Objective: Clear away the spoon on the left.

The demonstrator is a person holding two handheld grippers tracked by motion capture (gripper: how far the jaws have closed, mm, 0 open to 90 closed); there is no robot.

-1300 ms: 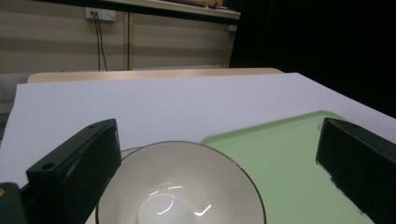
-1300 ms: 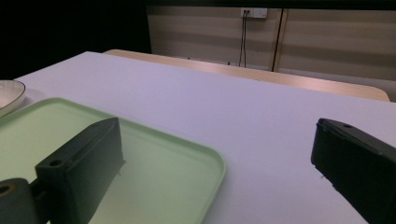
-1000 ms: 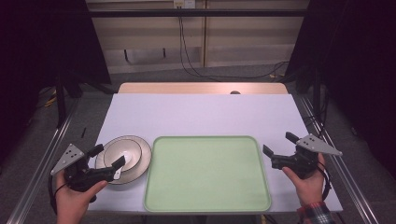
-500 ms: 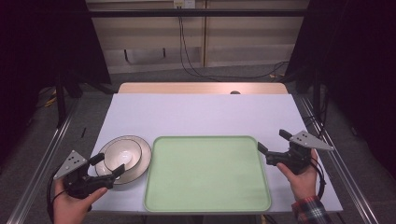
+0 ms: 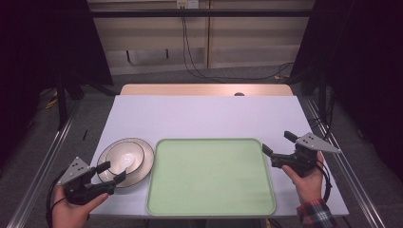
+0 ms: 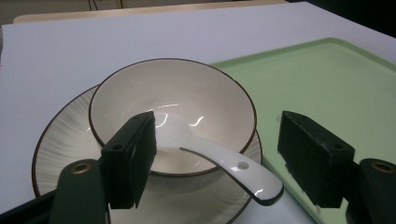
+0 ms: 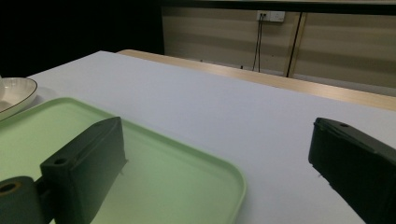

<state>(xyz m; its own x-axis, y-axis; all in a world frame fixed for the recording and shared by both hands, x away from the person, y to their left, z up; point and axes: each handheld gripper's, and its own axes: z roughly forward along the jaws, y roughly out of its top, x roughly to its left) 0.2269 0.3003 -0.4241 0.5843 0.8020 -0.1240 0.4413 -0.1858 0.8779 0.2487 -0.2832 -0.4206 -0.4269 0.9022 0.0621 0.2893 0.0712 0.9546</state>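
Observation:
A cream bowl (image 6: pixel 173 102) with a dark rim stands on a matching plate (image 6: pixel 60 144) at the table's front left. A white spoon (image 6: pixel 233 168) lies in the bowl, its handle sticking out over the rim toward me. My left gripper (image 6: pixel 217 140) has its jaws on either side of that handle. They have just been closing, with gaps still showing on both sides. In the high view the left gripper (image 5: pixel 113 170) sits at the near edge of the plate (image 5: pixel 145 159). My right gripper (image 5: pixel 277 142) is open and holds nothing, at the right edge of the green tray (image 5: pixel 209 175).
The green tray (image 7: pixel 177 177) lies bare in the middle front of the white table (image 5: pixel 204 116), close beside the plate. A wooden strip runs along the table's far edge. Metal rails flank both sides, and cables hang at the back wall.
The left gripper's jaws have narrowed around the spoon handle. Both hands have stayed nearly in place.

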